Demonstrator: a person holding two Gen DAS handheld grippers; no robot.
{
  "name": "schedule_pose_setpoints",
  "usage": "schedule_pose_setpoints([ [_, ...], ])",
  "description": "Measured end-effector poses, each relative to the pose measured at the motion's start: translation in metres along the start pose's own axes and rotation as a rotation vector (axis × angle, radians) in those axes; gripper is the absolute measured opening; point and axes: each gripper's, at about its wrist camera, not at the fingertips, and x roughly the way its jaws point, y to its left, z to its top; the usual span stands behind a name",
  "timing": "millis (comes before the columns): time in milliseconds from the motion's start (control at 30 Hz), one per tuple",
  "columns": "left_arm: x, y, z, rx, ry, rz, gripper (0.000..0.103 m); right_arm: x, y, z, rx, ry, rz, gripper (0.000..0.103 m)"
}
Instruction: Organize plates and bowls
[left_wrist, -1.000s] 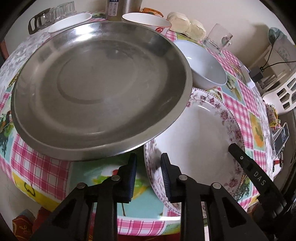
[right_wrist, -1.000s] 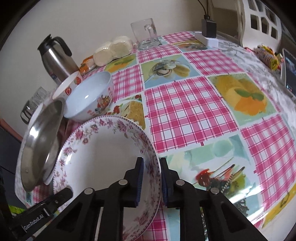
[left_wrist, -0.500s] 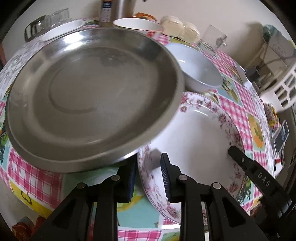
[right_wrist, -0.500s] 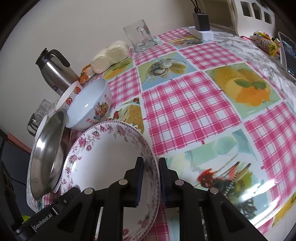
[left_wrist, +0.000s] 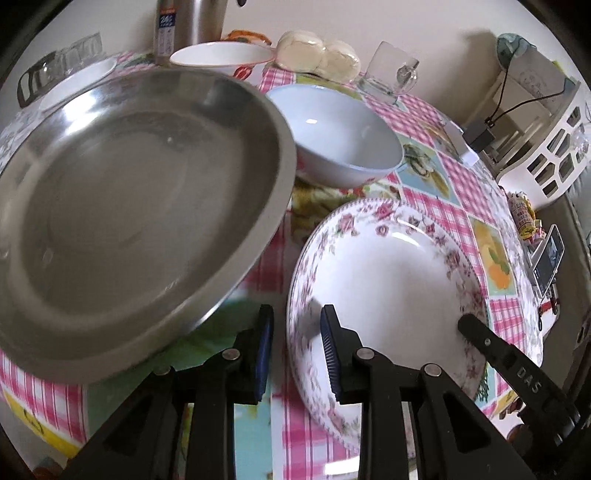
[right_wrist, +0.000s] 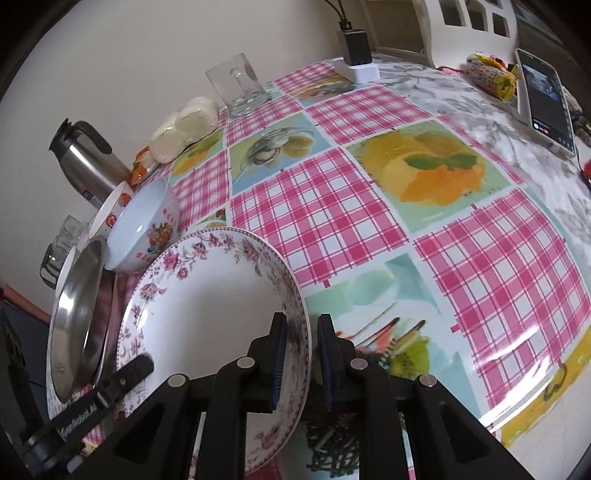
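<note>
Straddling floral plate (right_wrist: 207, 314) rim: right hand-held gripper (right_wrist: 298, 360).

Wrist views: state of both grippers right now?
Left gripper: open, straddling the floral plate rim.
Right gripper: closed on the floral plate's rim.

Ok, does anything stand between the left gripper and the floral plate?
Nothing visible does. The near rim of the floral plate sits in the gap between the open fingers of the left gripper. The steel plate lies off to the left, apart from that rim.
</note>
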Motion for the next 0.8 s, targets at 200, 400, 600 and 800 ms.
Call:
schedule_pose_setpoints([
  [200, 0.008, -0.012, 0.006, 0.046, -0.036, 0.009, 0.027, 0.004, -0.008, 0.000, 0.053, -0.024, 0.069, 0.018],
  [400, 0.011, -0.015, 0.009, 0.073, -0.049, 0.012, 0.026, 0.005, -0.007, -0.001, 0.054, -0.037, 0.080, 0.015],
  [600, 0.014, -0.017, 0.011, 0.074, -0.032, 0.001, 0.026, 0.003, -0.006, 0.001, 0.033, -0.035, 0.055, 0.014],
  [800, 0.007, -0.026, 0.010, 0.104, -0.042, -0.018, 0.026, -0.010, -0.010, 0.004, 0.035, -0.057, 0.045, 0.014],
])
